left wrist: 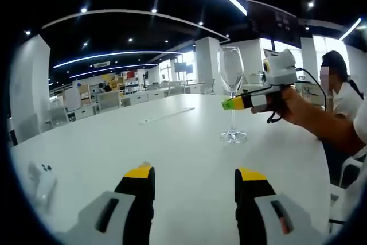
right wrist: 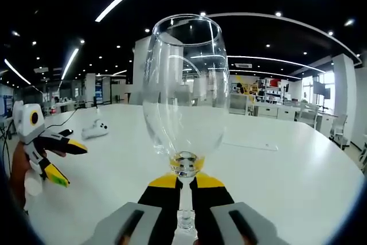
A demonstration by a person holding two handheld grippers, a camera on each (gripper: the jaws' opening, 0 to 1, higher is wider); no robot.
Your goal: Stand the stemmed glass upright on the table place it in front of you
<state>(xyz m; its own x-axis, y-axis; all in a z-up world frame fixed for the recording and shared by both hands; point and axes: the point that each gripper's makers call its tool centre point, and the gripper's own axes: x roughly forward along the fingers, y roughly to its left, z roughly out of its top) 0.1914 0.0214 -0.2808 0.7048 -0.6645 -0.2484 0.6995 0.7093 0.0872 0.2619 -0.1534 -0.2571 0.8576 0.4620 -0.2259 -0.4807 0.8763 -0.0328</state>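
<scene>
Clear stemmed wine glass (left wrist: 231, 87): upright, foot on white table (left wrist: 172, 142). Right gripper (right wrist: 185, 183) clamps its stem; left gripper (left wrist: 194, 177) wide, well apart.

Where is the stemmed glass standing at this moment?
The stemmed glass stands upright on the white table, right of centre in the left gripper view. The right gripper is closed on its stem, while the left gripper is open and apart from it.

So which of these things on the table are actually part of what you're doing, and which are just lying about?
Part of the job:
stemmed glass, standing upright
right hand-held gripper, shut on its stem
white table
left hand-held gripper, open and empty

Just lying about:
small white device
flat strip
</scene>
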